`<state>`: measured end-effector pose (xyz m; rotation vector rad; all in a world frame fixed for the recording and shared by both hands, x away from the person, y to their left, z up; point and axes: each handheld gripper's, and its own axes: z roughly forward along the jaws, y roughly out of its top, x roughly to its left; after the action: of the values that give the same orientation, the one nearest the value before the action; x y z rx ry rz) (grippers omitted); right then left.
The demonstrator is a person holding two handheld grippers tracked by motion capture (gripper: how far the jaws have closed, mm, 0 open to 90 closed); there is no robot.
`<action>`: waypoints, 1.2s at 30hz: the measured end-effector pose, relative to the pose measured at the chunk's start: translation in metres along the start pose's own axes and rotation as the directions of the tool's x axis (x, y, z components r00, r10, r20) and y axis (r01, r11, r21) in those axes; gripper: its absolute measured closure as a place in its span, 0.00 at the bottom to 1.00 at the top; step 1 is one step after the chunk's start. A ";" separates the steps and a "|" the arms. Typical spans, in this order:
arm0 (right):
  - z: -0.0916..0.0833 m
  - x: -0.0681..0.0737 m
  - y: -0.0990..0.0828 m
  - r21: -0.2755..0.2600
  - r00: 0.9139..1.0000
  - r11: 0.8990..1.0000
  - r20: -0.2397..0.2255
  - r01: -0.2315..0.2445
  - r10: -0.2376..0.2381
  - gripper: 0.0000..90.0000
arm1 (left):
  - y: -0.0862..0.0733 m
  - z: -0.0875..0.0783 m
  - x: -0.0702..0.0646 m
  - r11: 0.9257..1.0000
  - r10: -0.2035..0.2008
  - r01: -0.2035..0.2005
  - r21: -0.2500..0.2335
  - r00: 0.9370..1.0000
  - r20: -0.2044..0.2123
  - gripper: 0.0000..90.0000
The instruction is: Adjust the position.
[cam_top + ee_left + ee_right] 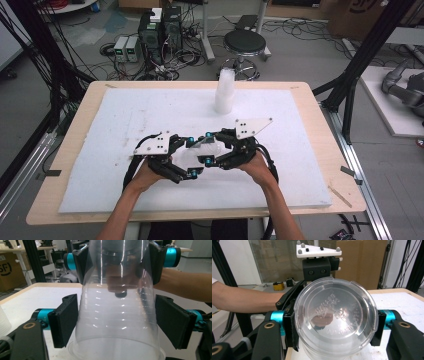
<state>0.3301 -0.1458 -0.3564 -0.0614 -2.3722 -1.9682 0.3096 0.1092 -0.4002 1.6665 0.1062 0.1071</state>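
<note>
High view: both grippers meet over the table (300, 195) around one clear plastic cup (202, 146); right gripper (212, 148) jaws clamped on its base, left gripper (192, 156) jaws apart beside its wall. Probably a handover; next, left closes

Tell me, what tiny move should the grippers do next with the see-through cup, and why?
Probably squeeze the left gripper slightly tighter. The right gripper already clamps the clear cup at its bottom end, while the left pads flank its wider part, and I cannot tell if they press.
</note>
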 end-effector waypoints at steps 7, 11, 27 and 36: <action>0.001 0.000 -0.001 0.005 1.000 1.000 -0.004 -0.004 0.004 0.46 | 0.000 0.000 0.000 1.000 0.009 -0.009 -0.002 1.000 0.003 0.33; 0.001 0.000 -0.001 0.006 1.000 1.000 -0.003 -0.004 0.004 0.46 | 0.000 0.000 0.000 1.000 0.011 -0.011 0.002 1.000 0.001 0.35; 0.000 0.000 -0.001 0.007 1.000 1.000 0.024 -0.016 0.015 0.25 | 0.000 -0.003 0.001 1.000 0.009 -0.009 0.002 1.000 -0.015 0.41; -0.015 0.006 -0.002 0.044 0.998 0.999 0.068 -0.020 0.017 0.18 | 0.003 -0.016 0.001 0.997 -0.012 0.016 0.071 0.999 -0.049 0.41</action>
<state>0.3248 -0.1610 -0.3550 -0.1498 -2.4461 -1.9345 0.3084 0.1244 -0.3960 1.7348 0.1597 0.1343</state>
